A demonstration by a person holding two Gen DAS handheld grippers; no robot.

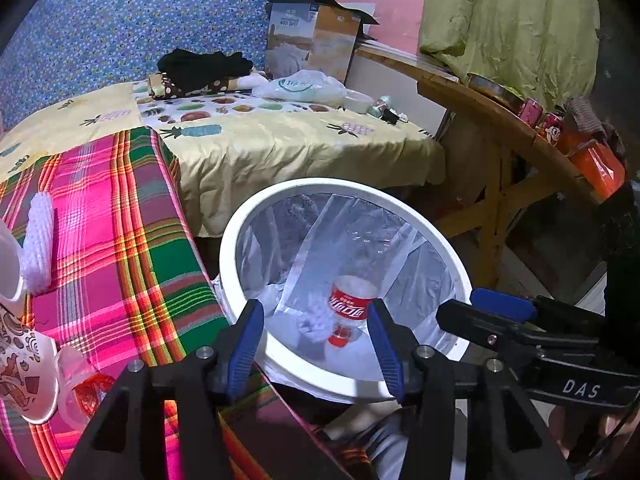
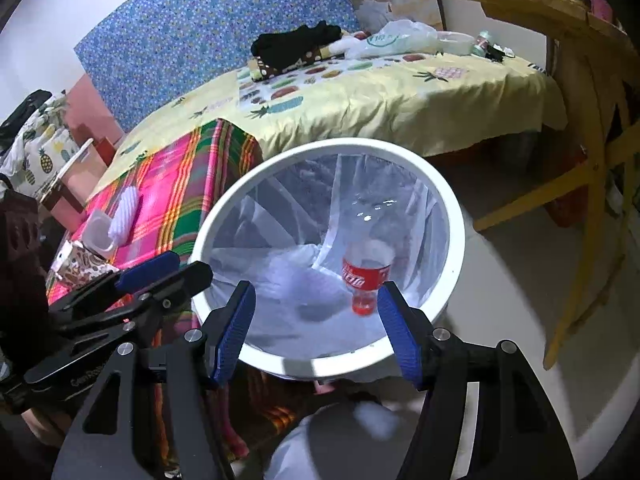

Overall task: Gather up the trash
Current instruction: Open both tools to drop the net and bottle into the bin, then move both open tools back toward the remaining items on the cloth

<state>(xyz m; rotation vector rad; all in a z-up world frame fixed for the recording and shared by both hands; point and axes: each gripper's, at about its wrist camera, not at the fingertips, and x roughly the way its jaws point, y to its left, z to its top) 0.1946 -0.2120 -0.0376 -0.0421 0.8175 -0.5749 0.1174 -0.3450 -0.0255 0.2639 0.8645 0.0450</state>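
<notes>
A white round bin [image 1: 230, 240] [image 2: 218, 216] with a clear plastic liner stands beside the plaid-covered table. Inside it a clear cola bottle [image 1: 352, 304] [image 2: 366, 274] with a red label lies cap down against the liner, next to crumpled white plastic. My left gripper [image 1: 316, 320] hangs over the bin's near rim, jaws wide apart and empty. My right gripper [image 2: 318, 300] hovers over the same rim beside it, also open with nothing between its blue pads [image 2: 236, 320]. Each gripper shows at the edge of the other's view.
The plaid cloth [image 1: 120, 240] carries a white knitted item [image 1: 38, 240], a patterned mug [image 1: 24, 376] and a clear plastic piece with red [image 1: 84, 392]. Behind is a bed with a yellow pineapple sheet [image 1: 280, 148]. A wooden table [image 1: 500, 128] with cans stands on the right.
</notes>
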